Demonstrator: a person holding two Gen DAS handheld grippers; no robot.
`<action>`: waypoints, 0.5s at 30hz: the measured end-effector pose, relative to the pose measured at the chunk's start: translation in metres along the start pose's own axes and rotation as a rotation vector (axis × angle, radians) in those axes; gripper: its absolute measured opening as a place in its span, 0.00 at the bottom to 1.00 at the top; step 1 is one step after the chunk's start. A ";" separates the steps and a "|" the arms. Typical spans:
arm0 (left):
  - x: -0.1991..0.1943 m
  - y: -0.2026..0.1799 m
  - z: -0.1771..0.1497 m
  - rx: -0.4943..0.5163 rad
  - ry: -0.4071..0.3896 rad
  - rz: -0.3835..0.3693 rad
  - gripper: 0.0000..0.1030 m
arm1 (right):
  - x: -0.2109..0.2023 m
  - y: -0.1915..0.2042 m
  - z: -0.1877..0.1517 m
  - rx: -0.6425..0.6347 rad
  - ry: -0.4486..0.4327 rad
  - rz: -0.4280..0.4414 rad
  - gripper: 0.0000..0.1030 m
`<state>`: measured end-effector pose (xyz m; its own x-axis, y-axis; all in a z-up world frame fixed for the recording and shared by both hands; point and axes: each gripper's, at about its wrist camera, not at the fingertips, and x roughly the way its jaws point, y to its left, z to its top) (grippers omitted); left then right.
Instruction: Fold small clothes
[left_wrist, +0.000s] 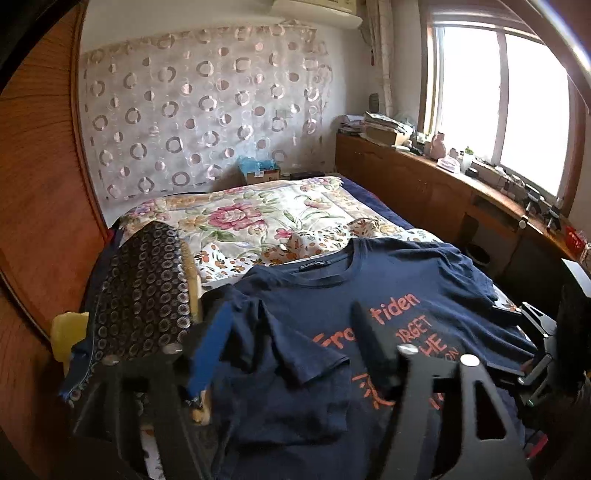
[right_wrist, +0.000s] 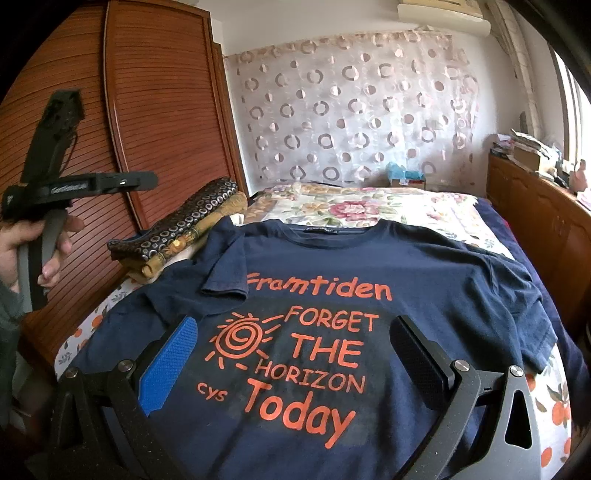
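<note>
- Left gripper (left_wrist: 291, 332) hovers above the left half of the navy T-shirt (right_wrist: 424, 266), its blue pad and black pad spread apart with nothing between them; blur smears both fingers in its own camera.
- Seen from the right wrist camera, that same tool is held up at the far left by a hand (right_wrist: 33, 243) in front of the brown slatted wardrobe door (right_wrist: 155, 110), well clear of the cloth.
- Right gripper (right_wrist: 293, 350) also stands wide open, low over the shirt's chest, one finger on each side of the orange print; whether the tips touch the fabric I cannot tell.
- Navy T-shirt lies face up on the bed (right_wrist: 373, 210), collar toward the far wall, orange lettering "Framtiden FORGET THE HORIZON Today" and a spiral sun showing.
- Its left sleeve (right_wrist: 225, 269) is folded inward across the chest, ending just beside the "F" of the top word; the other sleeve lies spread out toward the window side.
- A pile of folded cloth (right_wrist: 184, 225) with a dark ring-patterned piece on top sits next to the shirt's left shoulder, near the wardrobe.
- Beyond the collar, a floral quilt (left_wrist: 258, 218) covers the bed up to a sheer curtain with circles (left_wrist: 199, 107).
</note>
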<state>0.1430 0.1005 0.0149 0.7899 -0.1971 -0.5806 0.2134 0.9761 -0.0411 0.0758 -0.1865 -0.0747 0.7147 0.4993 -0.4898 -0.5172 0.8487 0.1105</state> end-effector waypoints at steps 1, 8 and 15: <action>-0.005 0.004 -0.005 -0.015 -0.008 -0.004 0.76 | 0.002 0.001 0.001 -0.009 0.004 0.001 1.00; -0.023 0.015 -0.035 -0.051 -0.036 0.047 0.78 | 0.034 0.009 0.020 -0.062 0.052 0.083 0.90; -0.035 0.026 -0.065 -0.083 -0.035 0.083 0.78 | 0.093 0.040 0.039 -0.155 0.156 0.207 0.55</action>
<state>0.0832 0.1386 -0.0188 0.8226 -0.1172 -0.5564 0.0992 0.9931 -0.0625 0.1403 -0.0991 -0.0819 0.5121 0.6158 -0.5988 -0.7186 0.6890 0.0940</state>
